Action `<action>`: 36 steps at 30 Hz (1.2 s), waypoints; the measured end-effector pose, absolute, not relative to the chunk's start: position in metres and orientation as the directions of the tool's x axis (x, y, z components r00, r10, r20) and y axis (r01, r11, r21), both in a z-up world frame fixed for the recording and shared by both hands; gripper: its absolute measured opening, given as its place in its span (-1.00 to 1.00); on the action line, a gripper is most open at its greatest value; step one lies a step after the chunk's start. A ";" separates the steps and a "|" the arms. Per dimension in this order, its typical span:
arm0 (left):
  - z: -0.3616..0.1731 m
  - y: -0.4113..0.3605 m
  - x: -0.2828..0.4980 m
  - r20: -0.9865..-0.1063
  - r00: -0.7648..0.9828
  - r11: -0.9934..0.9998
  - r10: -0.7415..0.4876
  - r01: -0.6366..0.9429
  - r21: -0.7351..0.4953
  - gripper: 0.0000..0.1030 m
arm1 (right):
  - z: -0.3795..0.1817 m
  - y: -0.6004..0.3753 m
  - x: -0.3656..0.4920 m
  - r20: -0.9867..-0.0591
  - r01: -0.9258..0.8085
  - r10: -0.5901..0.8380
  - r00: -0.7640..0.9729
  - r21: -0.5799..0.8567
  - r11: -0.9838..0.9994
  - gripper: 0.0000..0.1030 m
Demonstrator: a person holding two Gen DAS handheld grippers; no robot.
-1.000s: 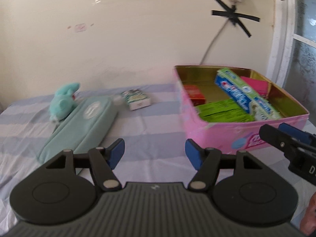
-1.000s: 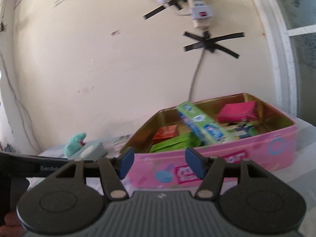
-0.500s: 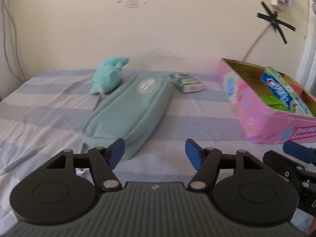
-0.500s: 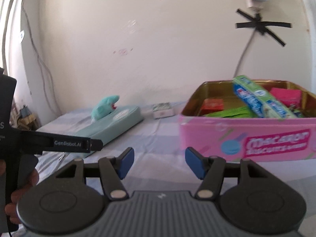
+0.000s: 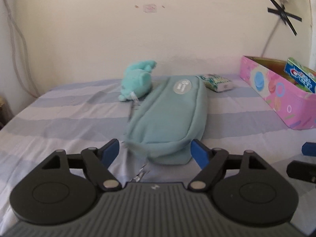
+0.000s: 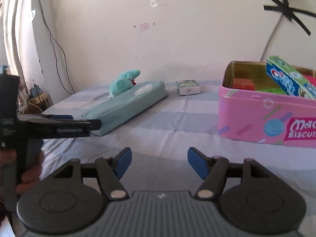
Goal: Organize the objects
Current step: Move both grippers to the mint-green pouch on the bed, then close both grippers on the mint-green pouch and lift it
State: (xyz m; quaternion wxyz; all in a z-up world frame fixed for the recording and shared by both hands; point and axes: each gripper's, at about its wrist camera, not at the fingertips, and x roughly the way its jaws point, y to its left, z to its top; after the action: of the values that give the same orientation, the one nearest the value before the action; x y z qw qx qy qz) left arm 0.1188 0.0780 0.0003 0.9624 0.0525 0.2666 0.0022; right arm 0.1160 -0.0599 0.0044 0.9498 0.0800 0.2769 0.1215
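Waiting outside pink box at mid frame: teal pouch, toy, small pack. Box already half full. L gripper jaws just opened wider round pouch end, not pinching. R gripper also just opened, nothing between.

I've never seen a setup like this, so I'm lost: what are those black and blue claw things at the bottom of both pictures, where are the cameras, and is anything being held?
They are hand-held grippers, one per hand, each carrying its own camera looking along its fingers. The left gripper has just opened its jaws before the teal pouch; the right gripper, also opening, holds nothing. On the striped sheet lie a plush toy, a small packet and a pink tin with a toothpaste box.
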 end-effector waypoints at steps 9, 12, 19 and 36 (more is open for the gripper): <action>-0.003 0.071 0.143 -0.519 0.853 0.994 0.054 0.006 0.114 0.64 | 0.000 -0.065 0.122 -0.502 -0.186 0.312 0.807 0.287 0.940 0.27; 0.000 0.077 0.136 -0.521 0.853 0.996 0.045 0.002 0.089 0.50 | 0.000 -0.064 0.122 -0.497 -0.186 0.310 0.811 0.284 0.941 0.27; 0.005 0.109 0.083 -0.537 0.843 1.000 -0.014 0.010 -0.010 0.47 | 0.002 -0.063 0.124 -0.509 -0.204 0.317 0.800 0.267 0.942 0.28; 0.017 0.220 -0.064 -0.446 0.874 0.899 -0.192 -0.027 -0.438 0.68 | 0.027 0.011 0.229 -0.502 -0.438 0.566 0.654 0.360 0.824 0.46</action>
State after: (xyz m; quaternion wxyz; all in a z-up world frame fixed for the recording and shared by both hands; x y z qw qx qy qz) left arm -0.0643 0.2198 0.0171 0.9425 -0.2209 0.2471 -0.0438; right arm 0.2295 0.0107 0.0265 0.9033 0.1039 0.3098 0.2779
